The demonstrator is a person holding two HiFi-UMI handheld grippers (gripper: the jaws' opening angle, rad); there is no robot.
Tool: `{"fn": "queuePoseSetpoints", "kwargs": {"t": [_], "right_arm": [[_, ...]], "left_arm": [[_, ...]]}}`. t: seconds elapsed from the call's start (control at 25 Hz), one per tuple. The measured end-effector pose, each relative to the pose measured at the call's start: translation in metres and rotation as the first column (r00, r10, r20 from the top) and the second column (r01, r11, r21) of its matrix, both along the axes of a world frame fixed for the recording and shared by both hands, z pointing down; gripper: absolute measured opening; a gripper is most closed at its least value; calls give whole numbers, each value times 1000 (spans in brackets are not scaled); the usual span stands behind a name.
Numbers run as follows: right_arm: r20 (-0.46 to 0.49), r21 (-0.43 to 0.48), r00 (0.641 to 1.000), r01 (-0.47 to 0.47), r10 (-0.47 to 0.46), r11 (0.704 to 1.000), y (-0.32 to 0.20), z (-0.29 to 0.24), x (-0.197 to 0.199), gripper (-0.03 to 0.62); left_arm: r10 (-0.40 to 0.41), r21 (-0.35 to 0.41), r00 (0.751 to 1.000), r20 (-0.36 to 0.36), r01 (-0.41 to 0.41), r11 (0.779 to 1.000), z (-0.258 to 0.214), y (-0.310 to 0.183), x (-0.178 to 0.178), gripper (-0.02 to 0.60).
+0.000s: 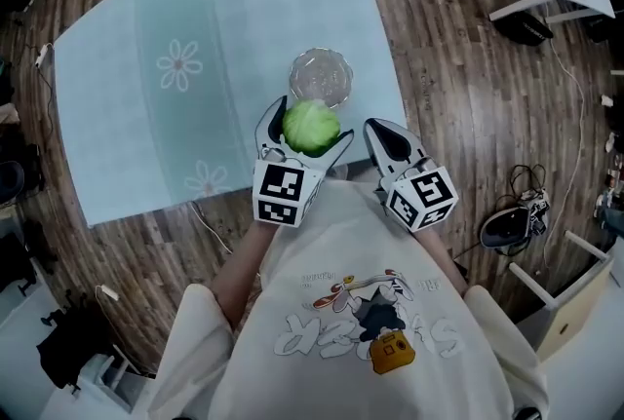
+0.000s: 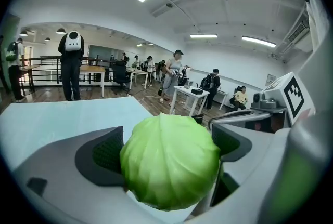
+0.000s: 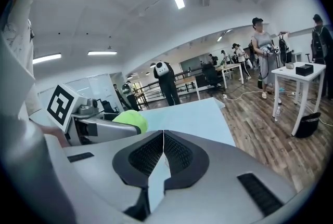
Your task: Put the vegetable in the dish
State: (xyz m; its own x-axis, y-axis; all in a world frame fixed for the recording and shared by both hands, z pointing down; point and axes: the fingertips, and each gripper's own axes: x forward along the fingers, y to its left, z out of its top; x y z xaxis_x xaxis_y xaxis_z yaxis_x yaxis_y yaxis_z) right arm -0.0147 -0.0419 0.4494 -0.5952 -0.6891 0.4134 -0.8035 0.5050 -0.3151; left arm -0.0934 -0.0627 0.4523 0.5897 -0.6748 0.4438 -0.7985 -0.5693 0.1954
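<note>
A round green cabbage sits clamped between the jaws of my left gripper, held above the table's near edge. Close up in the left gripper view, the cabbage fills the gap between both pads. A clear glass dish stands on the pale blue tablecloth just beyond the cabbage. My right gripper hovers to the right of the left one, its jaws pressed together with nothing between them. From the right gripper view the cabbage shows at the left.
The table's near edge runs just in front of the person's torso. Wooden floor surrounds the table; cables and a dark device lie on the floor at right. A white table and several people stand in the far room.
</note>
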Motion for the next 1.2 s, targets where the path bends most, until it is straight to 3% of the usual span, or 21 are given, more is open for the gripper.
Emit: {"fn": "queuePoseSetpoints", "kwargs": {"t": [0.4, 0.8, 1.2], "right_arm": [[-36, -20, 999, 30, -31, 999, -27, 15, -5, 21], [-71, -113, 994, 73, -81, 991, -55, 51, -4, 21], [-45, -183, 991, 116, -126, 976, -73, 81, 0, 21]], "left_arm": [[-43, -58, 999, 24, 44, 997, 34, -32, -3, 537], [-63, -138, 997, 43, 68, 988, 74, -59, 5, 537], [-62, -220, 994, 93, 81, 972, 127, -78, 16, 537]]}}
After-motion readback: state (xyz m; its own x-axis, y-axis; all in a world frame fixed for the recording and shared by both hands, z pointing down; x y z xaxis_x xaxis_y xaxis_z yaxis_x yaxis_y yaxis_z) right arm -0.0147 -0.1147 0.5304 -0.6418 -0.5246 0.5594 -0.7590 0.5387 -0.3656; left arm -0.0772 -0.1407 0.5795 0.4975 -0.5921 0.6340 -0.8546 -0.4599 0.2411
